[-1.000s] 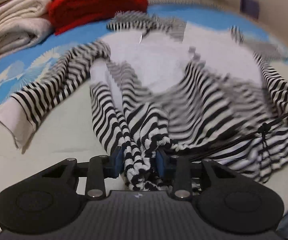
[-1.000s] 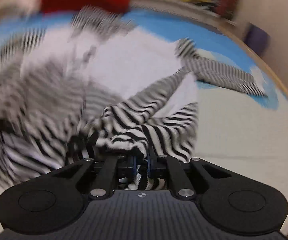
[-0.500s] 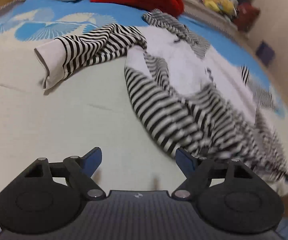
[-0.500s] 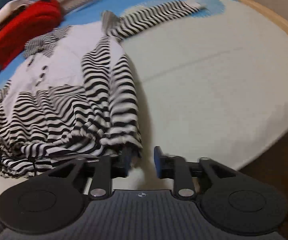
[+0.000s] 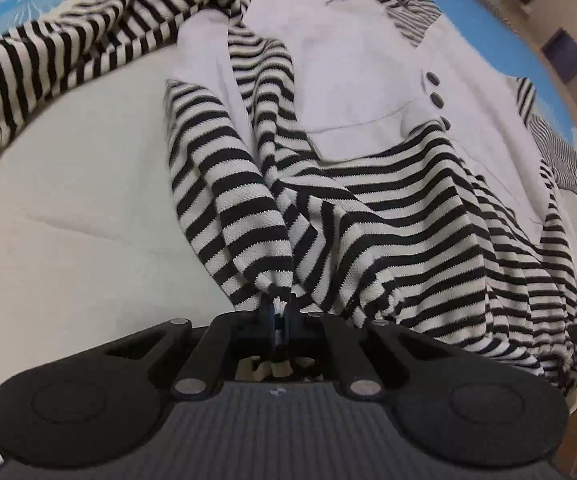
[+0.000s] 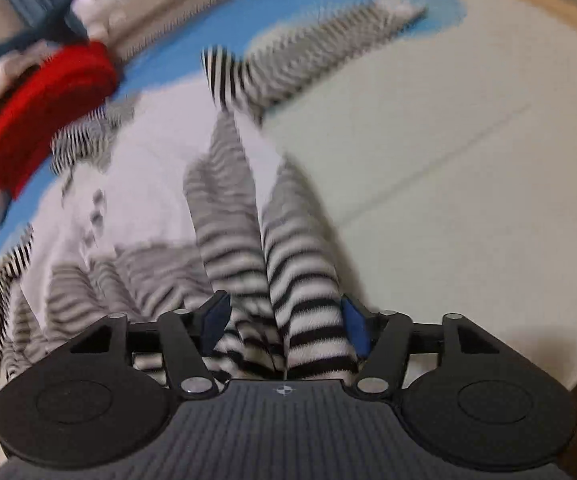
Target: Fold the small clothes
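On the pale quilted bed cover (image 5: 68,208) lies the soft, limp black-and-white striped knit top (image 5: 368,216) — your left gripper (image 5: 280,312) pinches its hem; right gripper's (image 6: 284,320) jaws closing around bunched hem — grip edges, it'll sag

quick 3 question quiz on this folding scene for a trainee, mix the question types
1. True or false: the left gripper is shut on the hem of the striped garment.
2. The red folded item in the right wrist view lies: A) between the right gripper's fingers, B) far off at the upper left, on the blue part of the bed cover, C) on top of the striped sleeve.
3. Fill in: three dark ____ sit in a row on the garment's white panel.

Key: 1 true; 2 B; 3 buttons.
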{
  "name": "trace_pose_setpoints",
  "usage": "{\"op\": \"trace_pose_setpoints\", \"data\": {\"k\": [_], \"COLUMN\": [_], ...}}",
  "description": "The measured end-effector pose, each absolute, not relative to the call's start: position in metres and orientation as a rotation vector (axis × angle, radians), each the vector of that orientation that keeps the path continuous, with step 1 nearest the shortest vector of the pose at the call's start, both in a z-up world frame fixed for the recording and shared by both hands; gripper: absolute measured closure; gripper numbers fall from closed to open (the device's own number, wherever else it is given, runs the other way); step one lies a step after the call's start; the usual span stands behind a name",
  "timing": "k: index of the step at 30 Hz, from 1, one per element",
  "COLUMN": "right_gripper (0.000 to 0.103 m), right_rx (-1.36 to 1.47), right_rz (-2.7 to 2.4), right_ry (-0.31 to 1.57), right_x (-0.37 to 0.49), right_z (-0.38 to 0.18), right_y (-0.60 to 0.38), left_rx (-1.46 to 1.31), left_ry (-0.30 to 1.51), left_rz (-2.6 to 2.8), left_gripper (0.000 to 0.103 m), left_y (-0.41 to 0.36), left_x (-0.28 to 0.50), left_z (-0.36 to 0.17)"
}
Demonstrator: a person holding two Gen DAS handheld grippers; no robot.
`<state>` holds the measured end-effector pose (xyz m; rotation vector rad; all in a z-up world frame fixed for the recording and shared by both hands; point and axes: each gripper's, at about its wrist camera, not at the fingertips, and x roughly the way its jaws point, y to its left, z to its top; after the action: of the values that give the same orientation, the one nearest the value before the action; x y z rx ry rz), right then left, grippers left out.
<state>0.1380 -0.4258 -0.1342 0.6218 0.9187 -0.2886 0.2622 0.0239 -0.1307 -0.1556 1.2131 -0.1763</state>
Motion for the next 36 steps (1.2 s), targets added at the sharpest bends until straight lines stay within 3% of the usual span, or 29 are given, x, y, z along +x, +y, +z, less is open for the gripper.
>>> {"op": "trace_pose_setpoints", "data": {"k": [2,5,8,14,16,18,19,20,21,25,28,36], "right_gripper": [0.089,0.099,0.099,0.099,0.099,0.095,0.087,0.068,0.057,0.056,0.058,0.056], "right_rx": [0.604,0.568,0.55,0.47,0.429,0.428,0.416,0.395,0.368,0.229,0.179,-0.077], "right_rz": [-0.268,-0.226,-0.187,-0.231,-0.248,-0.224,-0.236,-0.259,-0.29,-0.157,0.099,0.294], "right_ry": [0.966,0.876,0.817,0.89,0.903,0.937,0.936,0.922,0.901,0.737,0.722,0.942], "right_x": [0.136,0.124,0.101,0.068,0.065,0.067,0.068,0.067,0.066,0.059,0.072,0.128], "right_z": [-0.143,-0.12,-0.104,-0.115,-0.116,-0.12,-0.118,-0.111,-0.1,-0.054,-0.045,-0.116], "right_y": [-0.421,-0.418,-0.407,-0.387,-0.386,-0.388,-0.389,-0.388,-0.386,-0.357,-0.321,-0.248], "left_rx": [-0.125,-0.135,-0.138,-0.078,-0.068,-0.046,-0.027,-0.009,0.014,0.061,0.091,0.259], "left_ry": [1.156,1.104,1.085,1.12,1.112,1.069,1.028,0.993,0.946,0.817,0.789,0.97], "left_rz": [-0.177,-0.193,-0.21,-0.222,-0.206,-0.174,-0.136,-0.108,-0.081,-0.156,-0.297,-0.546], "left_gripper": [0.099,0.099,0.099,0.099,0.092,0.056,0.047,0.032,0.028,0.028,0.026,0.025], "left_y": [0.043,0.083,0.114,0.112,0.111,0.114,0.116,0.119,0.12,0.101,0.064,-0.012], "left_x": [0.247,0.218,0.182,0.137,0.138,0.14,0.139,0.139,0.136,0.138,0.147,0.171], "left_z": [-0.121,-0.107,-0.095,-0.115,-0.121,-0.117,-0.11,-0.103,-0.093,-0.061,-0.05,-0.117]}}
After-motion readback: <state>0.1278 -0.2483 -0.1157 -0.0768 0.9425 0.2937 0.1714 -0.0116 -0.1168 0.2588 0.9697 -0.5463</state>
